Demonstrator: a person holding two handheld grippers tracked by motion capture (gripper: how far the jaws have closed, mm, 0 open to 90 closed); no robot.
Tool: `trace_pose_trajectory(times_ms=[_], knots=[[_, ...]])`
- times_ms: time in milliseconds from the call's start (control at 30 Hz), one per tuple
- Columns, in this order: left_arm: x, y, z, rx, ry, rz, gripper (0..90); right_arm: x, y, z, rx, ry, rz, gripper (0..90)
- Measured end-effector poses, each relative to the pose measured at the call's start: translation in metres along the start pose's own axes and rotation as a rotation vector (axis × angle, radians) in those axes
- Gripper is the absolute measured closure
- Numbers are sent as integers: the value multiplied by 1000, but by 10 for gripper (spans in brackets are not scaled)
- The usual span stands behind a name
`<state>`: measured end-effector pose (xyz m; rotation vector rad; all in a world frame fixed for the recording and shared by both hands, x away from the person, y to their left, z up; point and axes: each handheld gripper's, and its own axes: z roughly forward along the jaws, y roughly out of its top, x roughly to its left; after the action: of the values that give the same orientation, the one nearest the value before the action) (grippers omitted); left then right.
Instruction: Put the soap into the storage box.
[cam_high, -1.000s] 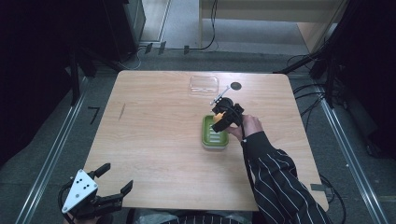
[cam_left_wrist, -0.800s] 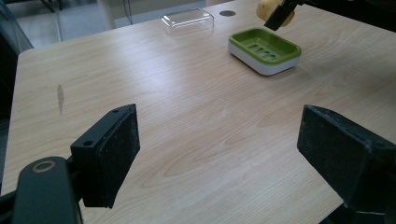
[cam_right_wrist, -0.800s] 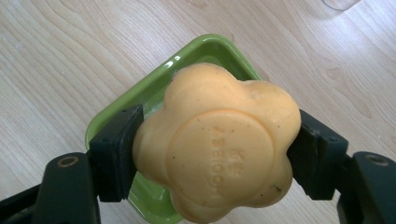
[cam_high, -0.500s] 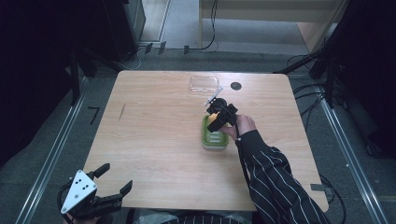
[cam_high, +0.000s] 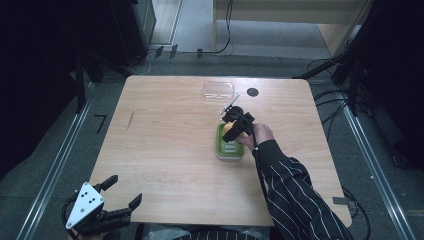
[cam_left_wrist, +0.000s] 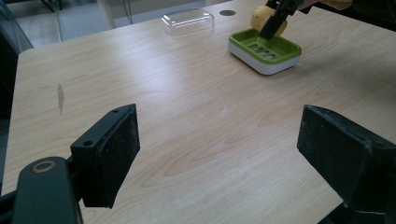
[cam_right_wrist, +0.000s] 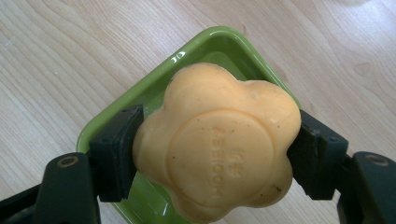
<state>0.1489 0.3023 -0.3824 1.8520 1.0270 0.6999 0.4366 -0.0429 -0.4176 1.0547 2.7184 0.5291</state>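
Overhead, right gripper (cam_high: 231, 126) fingers clamping soap (cam_right_wrist: 219, 144) above green dish (cam_high: 229, 149), left gripper (cam_high: 117, 197) fingers spread

The tabletop (cam_high: 165, 150) is seen whole from above its near edge. From off the near left corner it is viewed low, toward the far right, perhaps. The soap dish (cam_right_wrist: 154, 116), shared by all views, is seen closest from the right gripper (cam_right_wrist: 217, 163).

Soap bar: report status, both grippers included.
Right gripper shut on soap bar, over green soap dish. Left gripper open, nothing between its jaws. Clear lid set aside; nothing in the way.
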Motion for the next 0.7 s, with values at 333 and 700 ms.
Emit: trace_pose_trajectory(times_ms=[333,700], knots=[[0,0,0,1,-1,-1,135,3,3,11,39,10,-3,277],[0,0,0,1,0,0,136,3,2,20,63,22,-7,277]])
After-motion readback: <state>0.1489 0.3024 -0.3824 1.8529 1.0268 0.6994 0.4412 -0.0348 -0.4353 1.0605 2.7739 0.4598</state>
